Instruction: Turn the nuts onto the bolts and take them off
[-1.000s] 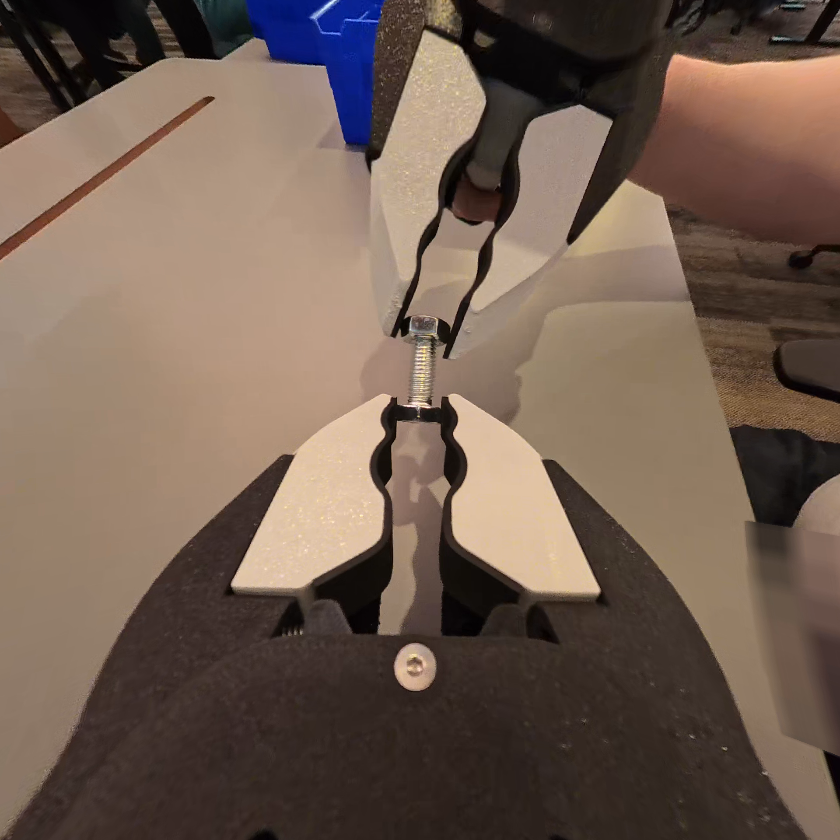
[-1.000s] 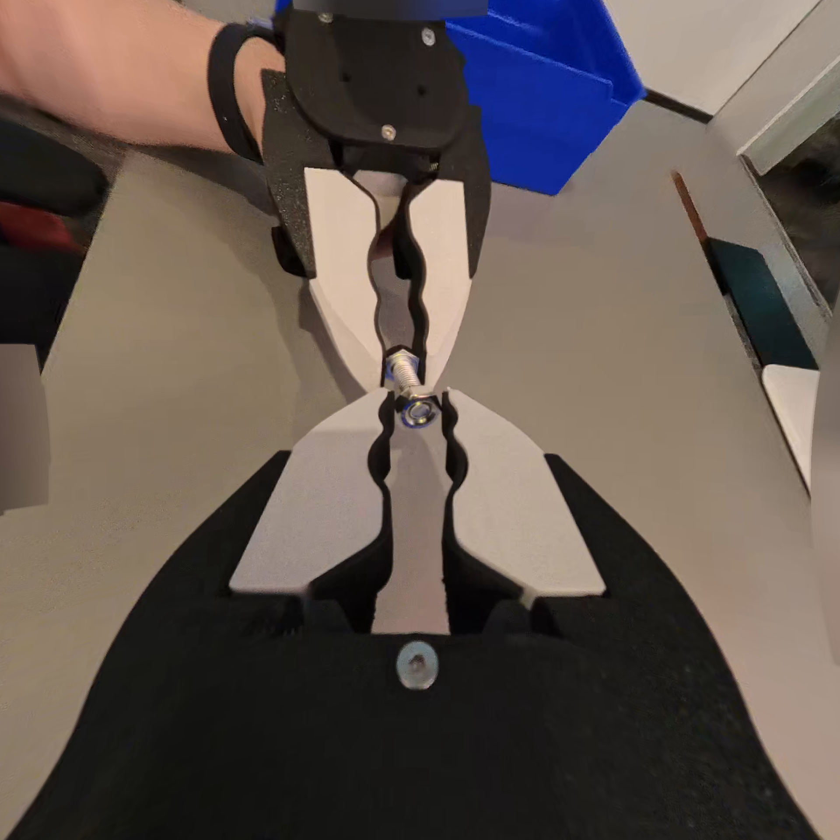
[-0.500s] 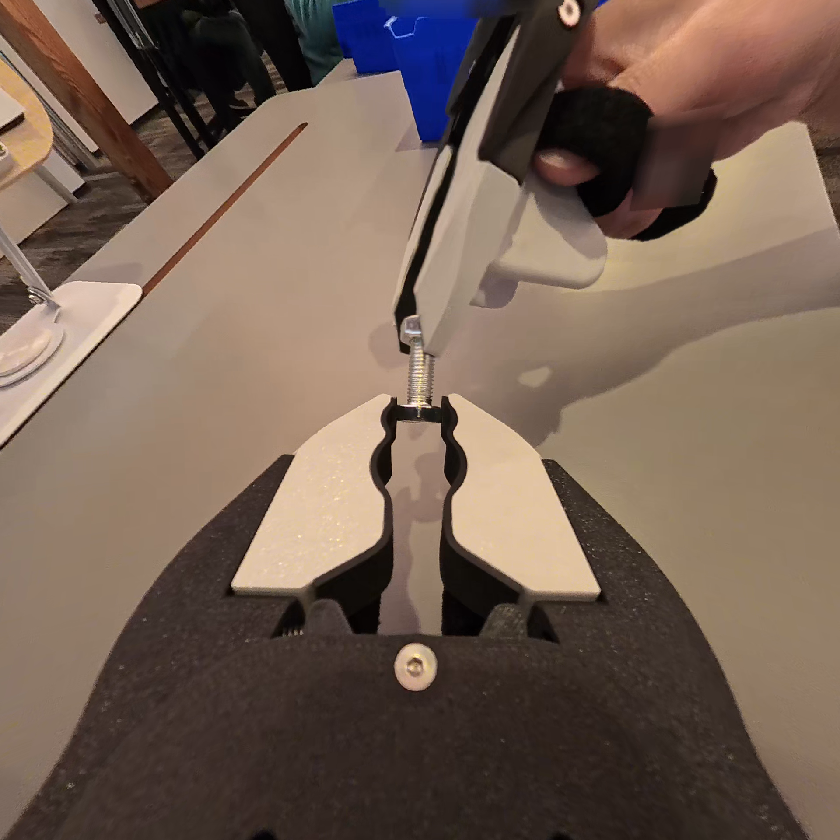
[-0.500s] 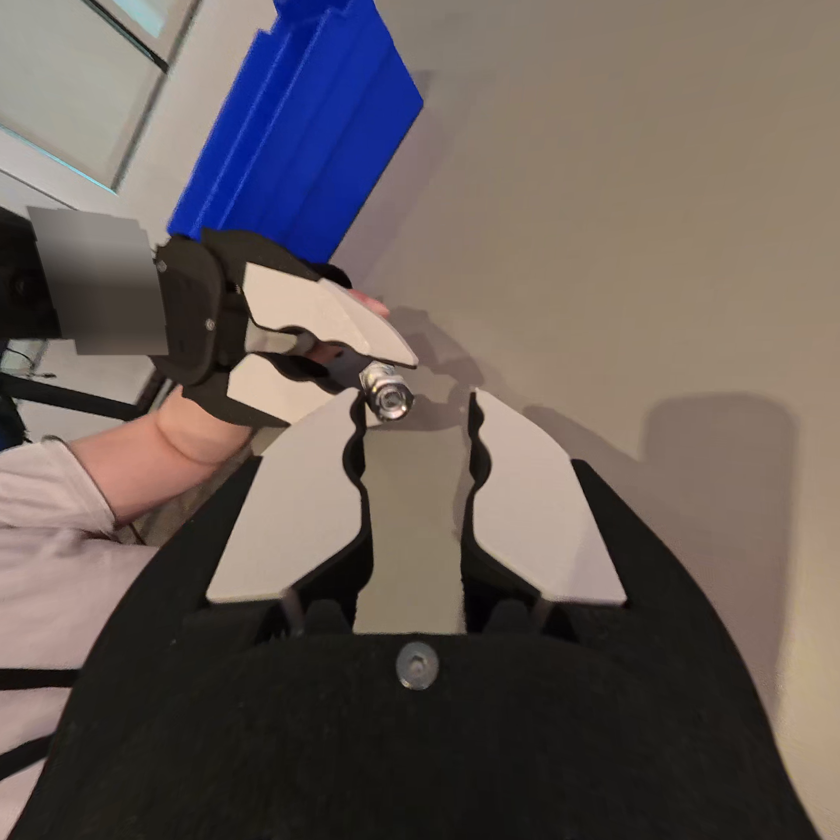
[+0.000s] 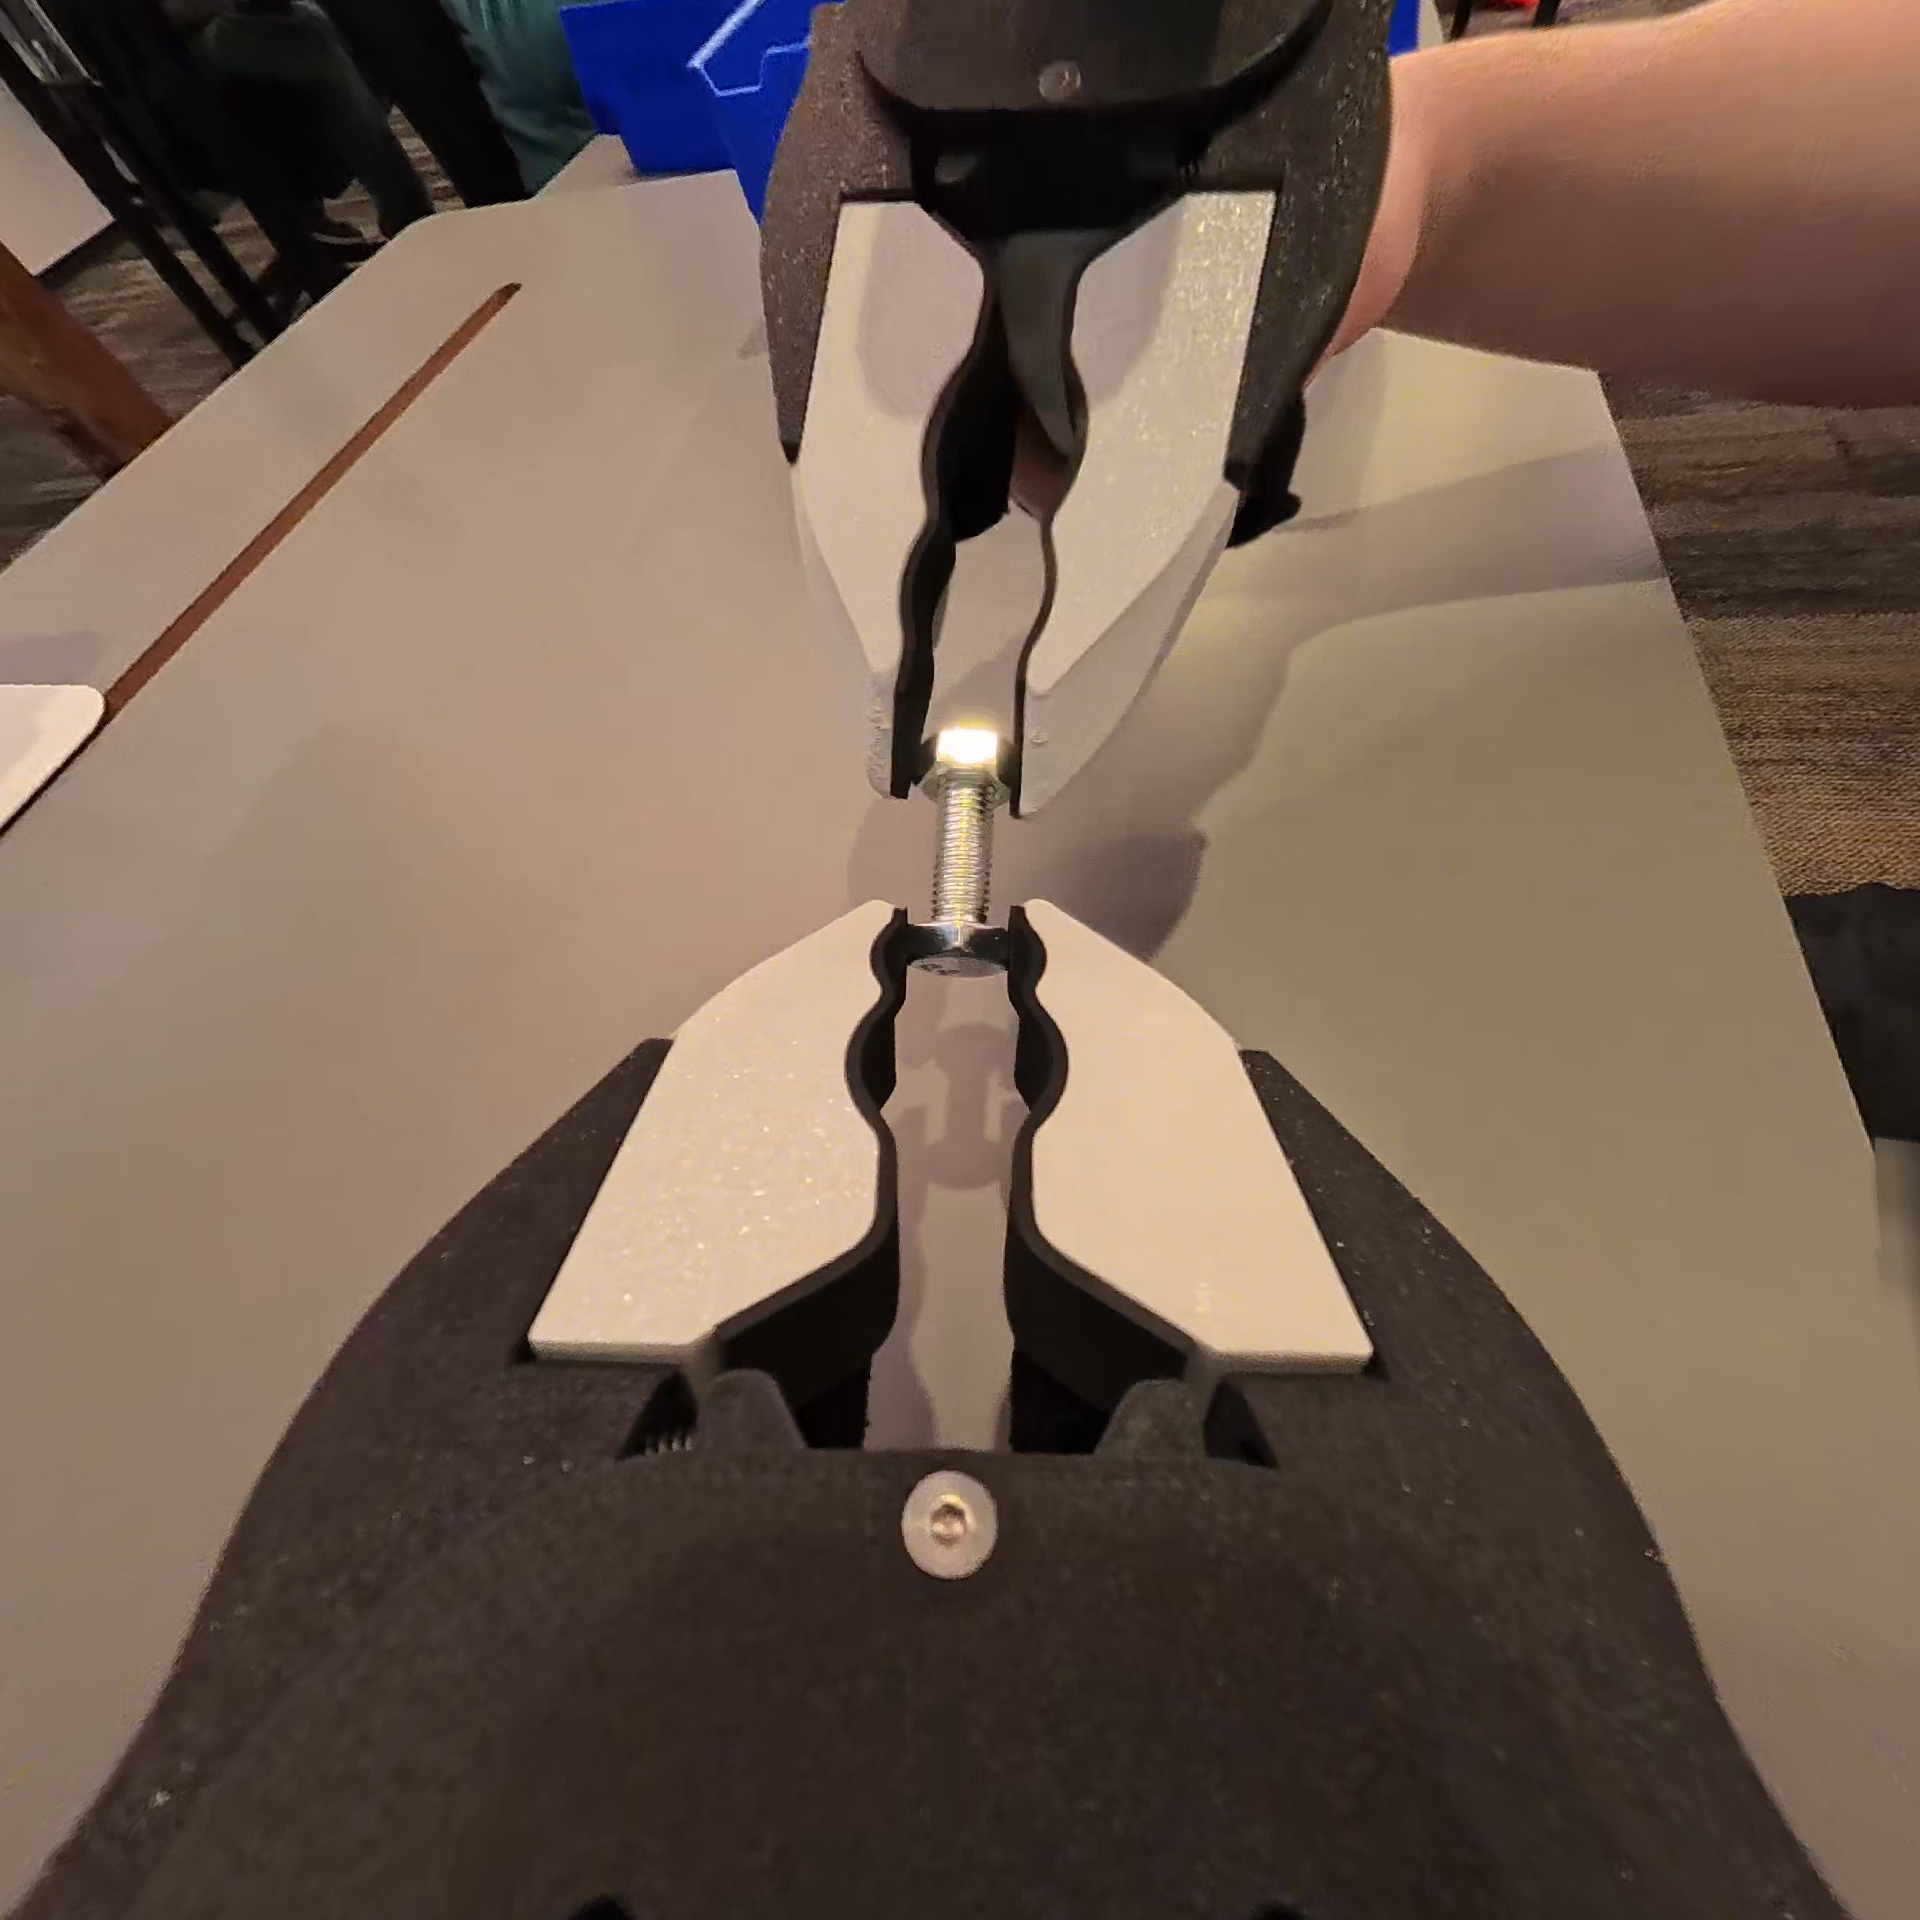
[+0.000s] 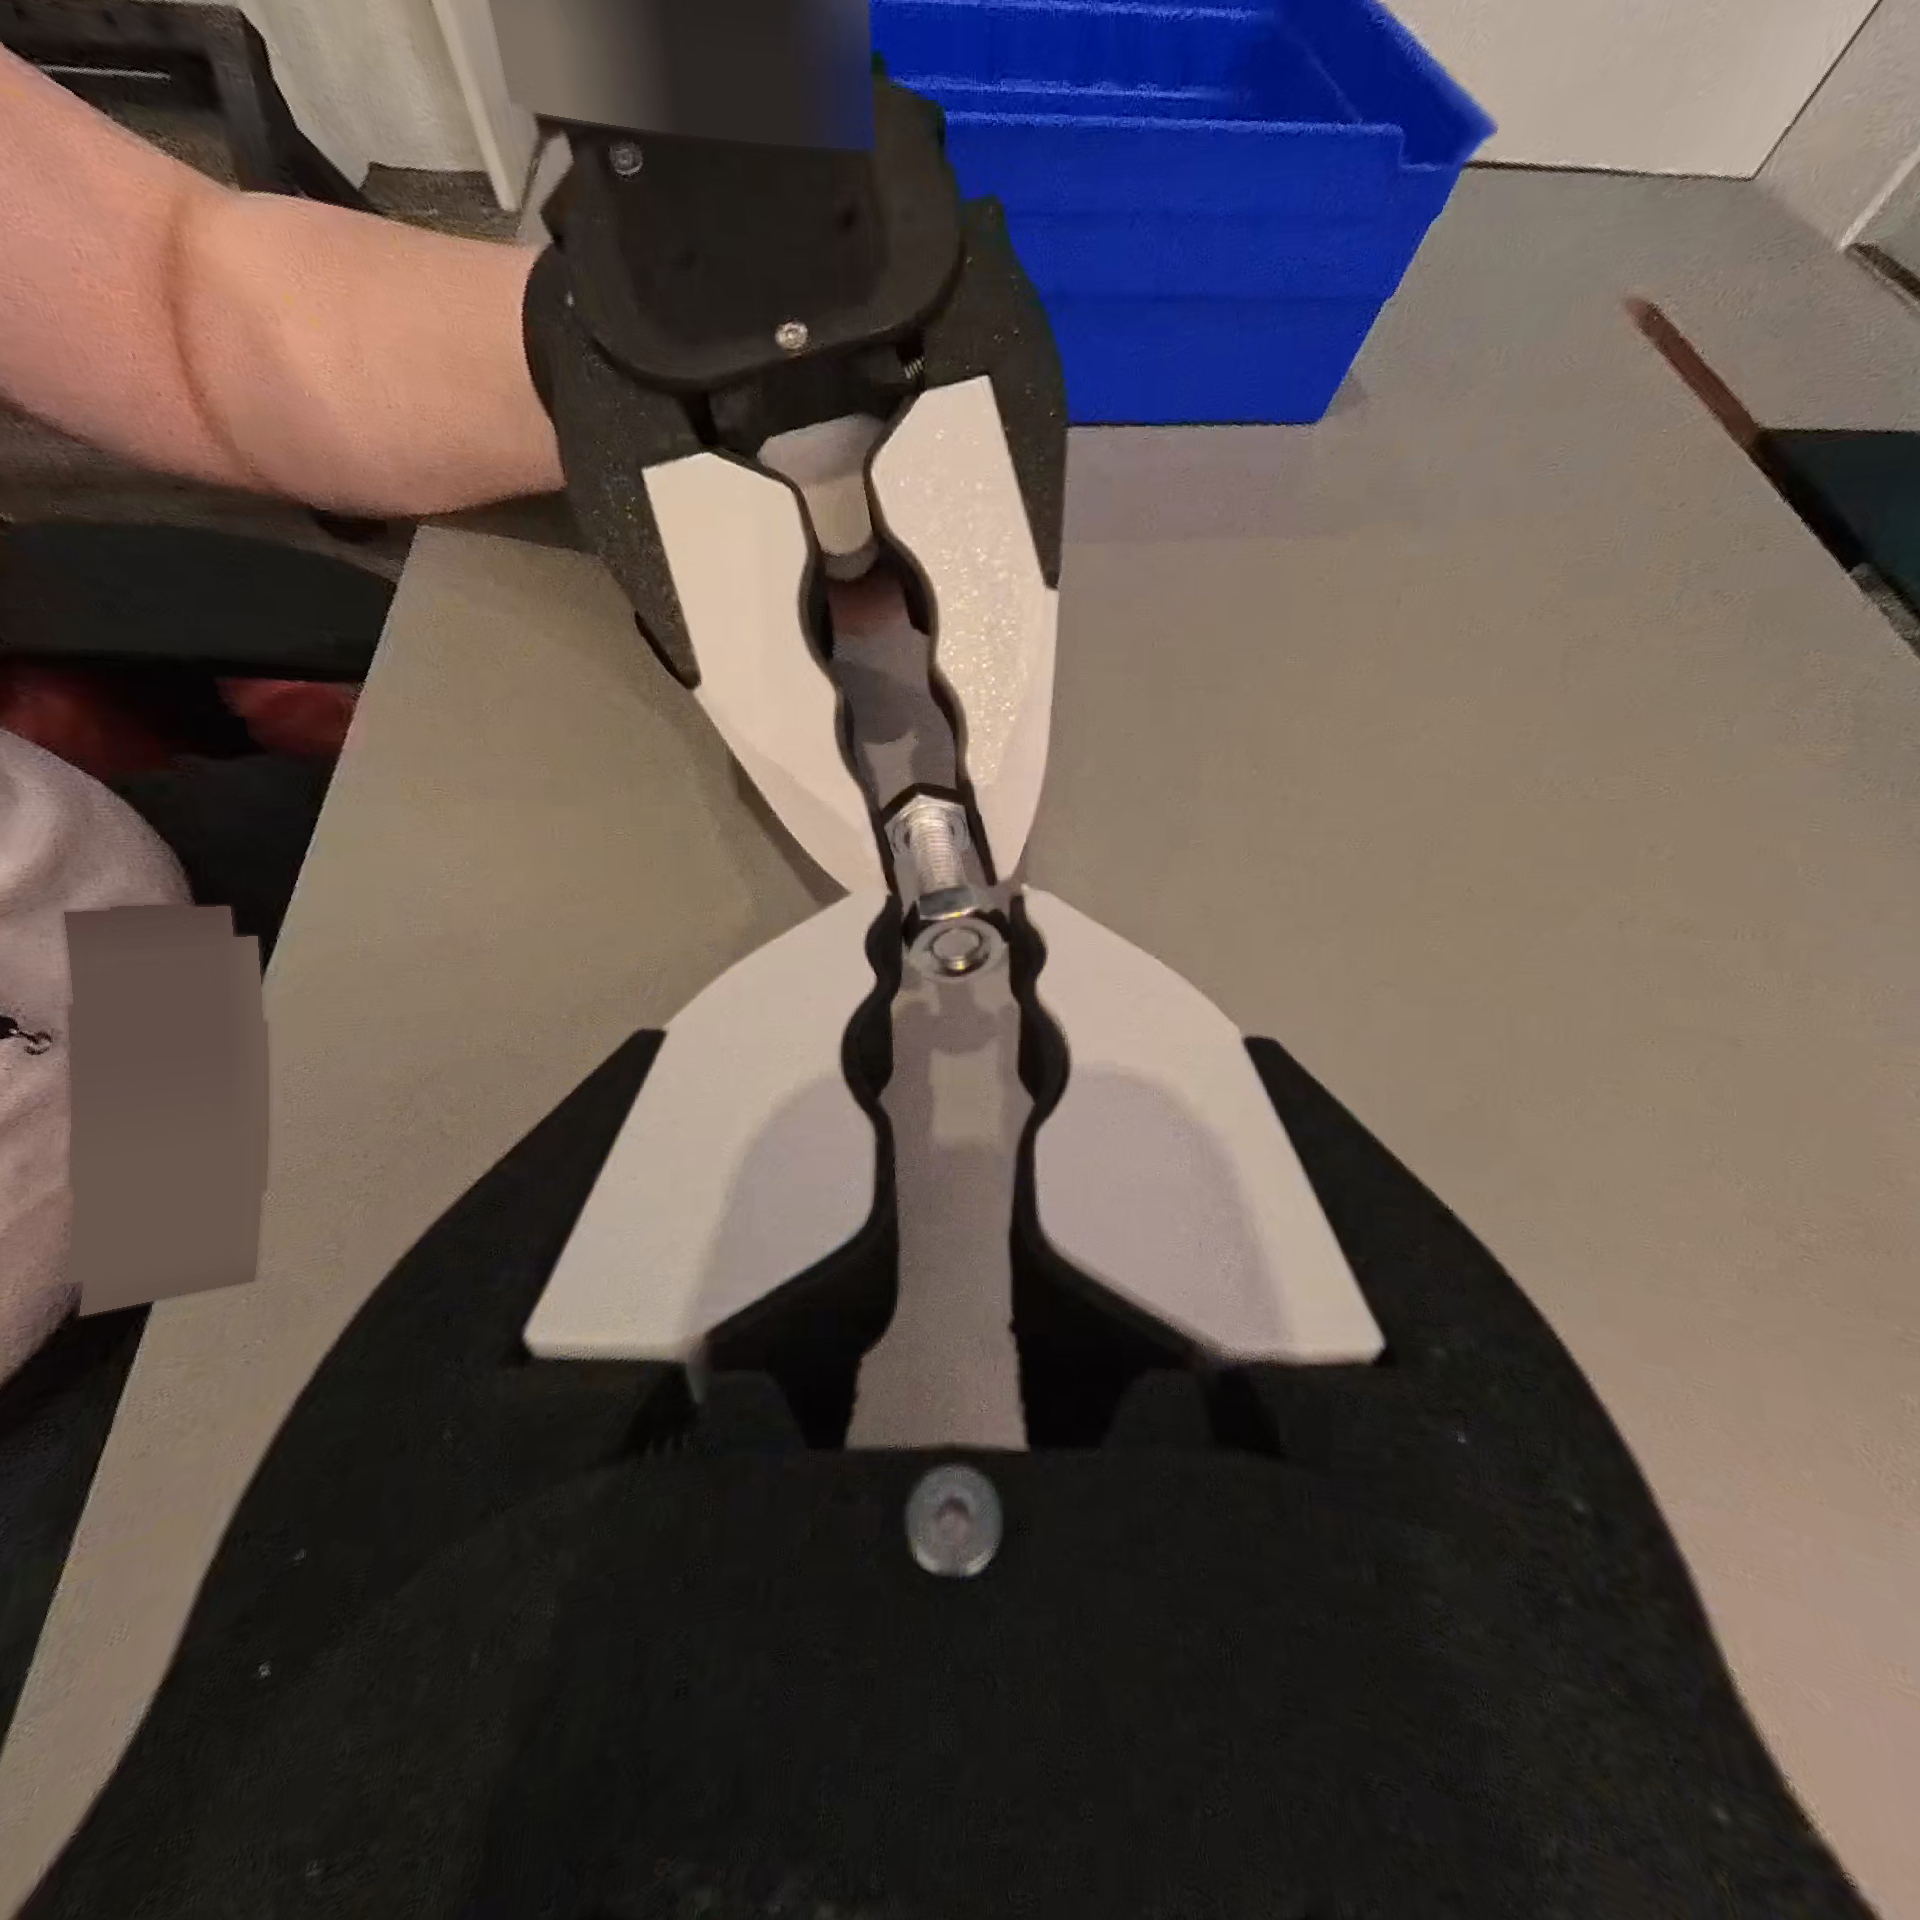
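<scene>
A silver bolt [image 5: 962, 852] hangs in the air above the grey table [image 5: 416, 831], held at both ends. My left gripper [image 5: 958, 935] is shut on the bolt's hex head, with both pads pressed on it. My right gripper [image 6: 951, 940] faces it and is shut on the nut [image 6: 951, 948] at the bolt's threaded end. In the left wrist view the right gripper [image 5: 966, 779] comes down from the top, and the nut [image 5: 966, 764] glints between its tips. In the right wrist view the left gripper [image 6: 925, 831] holds the bolt head beyond the nut.
A blue bin [image 6: 1195, 208] stands at the far end of the table. A long slot [image 5: 312, 499] runs along the table's left side, with a white pad [image 5: 42, 727] at the left edge. A person's forearm [image 5: 1662, 208] reaches in from the right. Only a small space, under 4 cm, lies between the two pairs of fingers.
Half a second ago the right gripper was open and rolled sideways off the nut. It has rolled back upright and shut on the nut again. The left gripper kept hold of the bolt head.
</scene>
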The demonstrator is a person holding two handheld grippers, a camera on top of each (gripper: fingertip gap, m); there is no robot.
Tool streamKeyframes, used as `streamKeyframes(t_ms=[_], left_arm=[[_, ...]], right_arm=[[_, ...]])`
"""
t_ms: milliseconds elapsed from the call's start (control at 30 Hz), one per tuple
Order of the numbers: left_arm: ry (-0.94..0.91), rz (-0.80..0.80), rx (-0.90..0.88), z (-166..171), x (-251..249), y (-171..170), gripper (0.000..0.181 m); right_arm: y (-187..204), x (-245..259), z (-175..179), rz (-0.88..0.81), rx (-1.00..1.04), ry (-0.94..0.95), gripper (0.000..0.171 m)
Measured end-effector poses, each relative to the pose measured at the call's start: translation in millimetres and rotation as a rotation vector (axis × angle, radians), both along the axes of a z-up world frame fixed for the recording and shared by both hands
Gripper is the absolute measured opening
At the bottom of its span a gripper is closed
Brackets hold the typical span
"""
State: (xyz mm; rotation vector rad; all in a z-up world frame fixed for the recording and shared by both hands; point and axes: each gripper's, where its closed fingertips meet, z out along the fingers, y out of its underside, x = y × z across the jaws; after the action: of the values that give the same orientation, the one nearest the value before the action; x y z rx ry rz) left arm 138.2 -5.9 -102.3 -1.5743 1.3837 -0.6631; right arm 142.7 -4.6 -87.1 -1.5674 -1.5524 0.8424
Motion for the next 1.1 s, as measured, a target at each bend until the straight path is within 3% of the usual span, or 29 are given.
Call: streamKeyframes(t_ms=[33,100,133,267,367,500,533,567,667,900,1000,1067,1100], left_arm=[[0.005,0.001,0.014,0,0,0,0.018],[0.007,0.019,0.047,1,0,3,0.018],[0.013,0.028,0.063,1,0,4,0.018],[0.016,0.068,0.122,3,-2,11,0.018],[0.014,0.085,0.162,5,-3,14,0.018],[-0.001,0.09,0.177,10,-3,14,0.018],[0.001,0.094,0.182,10,-4,14,0.018],[0.001,0.094,0.18,10,-4,15,0.018],[-0.012,0.08,0.155,12,-4,12,0.018],[-0.066,-0.01,0.055,15,3,-4,0.018],[-0.066,-0.016,0.069,15,3,-5,0.018],[-0.069,-0.007,0.087,17,3,-3,0.018],[-0.065,0.002,0.108,18,2,-2,0.018]], right_arm=[[-1,-1,-1,-0.02,-0.033,0.002,0.019],[3,-4,-1,-0.102,-0.139,0.036,0.049],[6,-4,1,-0.156,-0.209,0.062,0.052],[20,3,3,-0.391,-0.609,0.16,0.037],[16,2,-2,-0.438,-0.873,0.208,0.039],[9,-4,-7,-0.401,-0.986,0.224,0.038],[8,-6,-4,-0.374,-0.995,0.245,0.028],[7,-8,-1,-0.354,-0.992,0.252,0.017],[5,-7,2,-0.27,-0.807,0.197,0.017],[-7,2,7,-0.018,0.086,0.033,0.017],[-8,0,8,-0.043,0.102,0.046,0.019],[-8,-4,15,-0.09,-0.1,0.16,0.042],[-3,-3,18,-0.135,-0.215,0.208,0.044]])
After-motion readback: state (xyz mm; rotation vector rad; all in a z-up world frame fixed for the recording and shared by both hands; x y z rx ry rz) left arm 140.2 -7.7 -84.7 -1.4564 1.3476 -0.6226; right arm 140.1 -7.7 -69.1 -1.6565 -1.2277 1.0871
